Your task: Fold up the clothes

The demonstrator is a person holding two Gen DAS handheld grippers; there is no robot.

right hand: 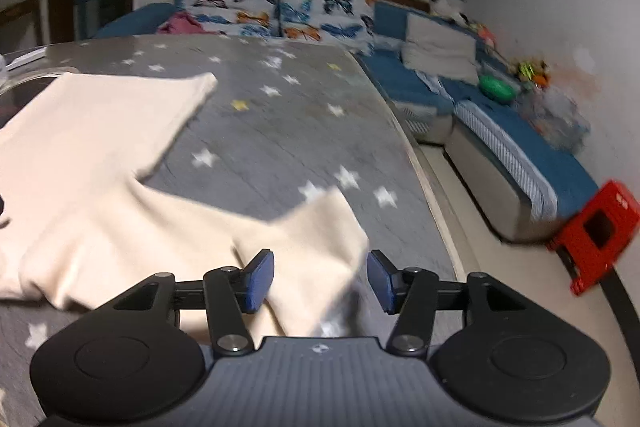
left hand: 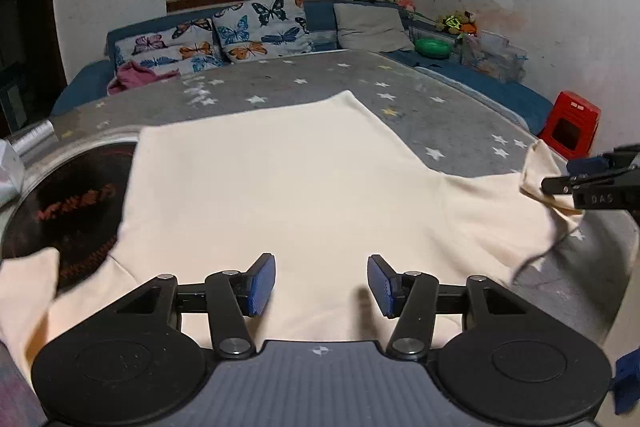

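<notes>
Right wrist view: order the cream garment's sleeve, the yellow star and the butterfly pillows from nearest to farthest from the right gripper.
1. Cream garment's sleeve, between the open jaws of the right gripper.
2. Yellow star, mid-table, left of centre.
3. Butterfly pillows, on the sofa beyond the table.

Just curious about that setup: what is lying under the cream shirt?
Under the cream shirt lies a grey star-print cloth, and at its left edge a dark round disc with red lettering. Whatever sits beneath the shirt's middle is hidden.

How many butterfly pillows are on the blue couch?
2. One butterfly pillow stands upright against the back of the couch. The other butterfly pillow lies lower to its left, beside a pink cloth. More could be hidden behind them.
</notes>
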